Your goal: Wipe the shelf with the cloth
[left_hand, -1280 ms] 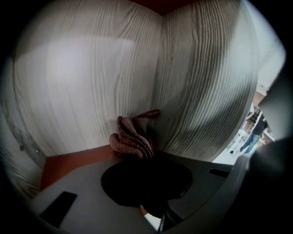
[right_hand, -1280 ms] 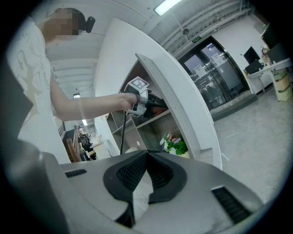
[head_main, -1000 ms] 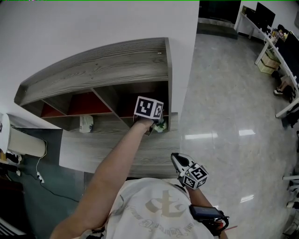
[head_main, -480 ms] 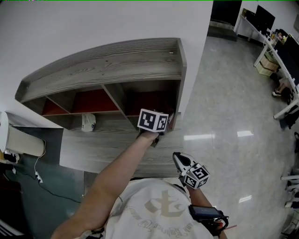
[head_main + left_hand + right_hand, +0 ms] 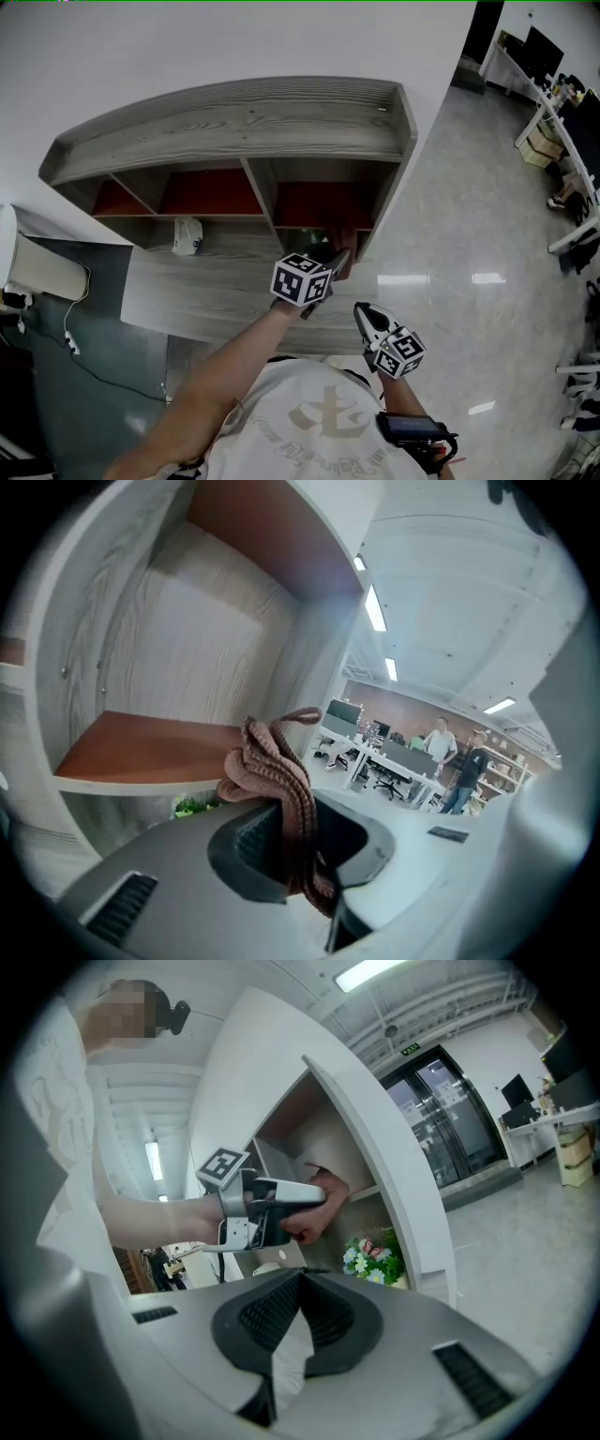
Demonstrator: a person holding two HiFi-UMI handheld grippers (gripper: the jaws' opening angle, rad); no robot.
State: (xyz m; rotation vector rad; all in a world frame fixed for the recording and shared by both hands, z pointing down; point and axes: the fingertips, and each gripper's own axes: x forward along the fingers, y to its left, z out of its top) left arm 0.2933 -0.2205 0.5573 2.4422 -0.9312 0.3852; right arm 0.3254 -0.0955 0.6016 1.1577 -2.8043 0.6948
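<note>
Grey wood-grain shelf (image 5: 234, 122) stands against white wall (image 5: 187, 42) on glossy floor (image 5: 459, 216).

Grey wood-grain shelf (image 5: 234, 122) with red-brown inner panels, set against a plain white wall (image 5: 187, 37). To its right, a glossy grey floor (image 5: 469, 216) carries bright reflections of the lamps. Far right: white desks (image 5: 553, 103) bearing dark monitors (image 5: 542, 45). Left gripper view: ceiling strip lights (image 5: 375, 607) above an open office with workstations (image 5: 384, 761). Right gripper view: a glazed double door (image 5: 441, 1119) with dark frames, beyond the shelf's end panel.
</note>
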